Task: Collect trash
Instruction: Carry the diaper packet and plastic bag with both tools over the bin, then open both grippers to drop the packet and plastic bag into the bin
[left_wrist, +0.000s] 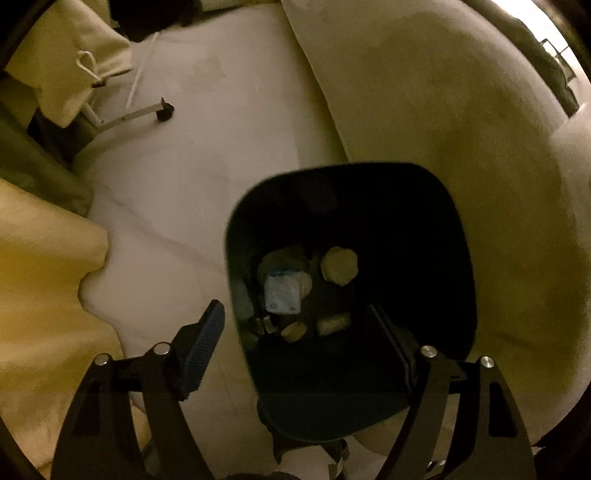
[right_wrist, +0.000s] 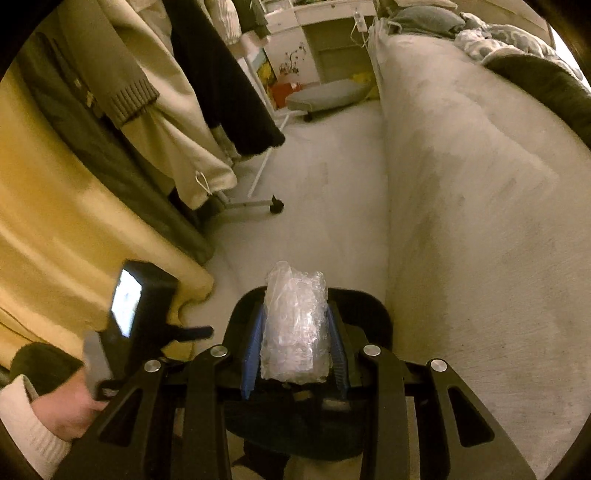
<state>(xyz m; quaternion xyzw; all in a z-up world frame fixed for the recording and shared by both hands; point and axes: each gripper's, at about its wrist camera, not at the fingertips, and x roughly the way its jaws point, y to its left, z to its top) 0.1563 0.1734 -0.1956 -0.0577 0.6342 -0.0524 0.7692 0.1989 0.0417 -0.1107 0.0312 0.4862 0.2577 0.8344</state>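
Above the black bin (right_wrist: 369, 314), my right gripper (right_wrist: 295, 328) clamps a crumpled clear plastic wrap (right_wrist: 295, 325) between its blue pads. My left gripper (left_wrist: 299, 339) hangs spread apart over the bin's mouth, holding nothing.

Black trash bin (left_wrist: 424, 229) upright, lid open, crumpled scraps (left_wrist: 288, 288) at its bottom. Clear crumpled plastic wrap (right_wrist: 295, 325) upright above the bin's rim.
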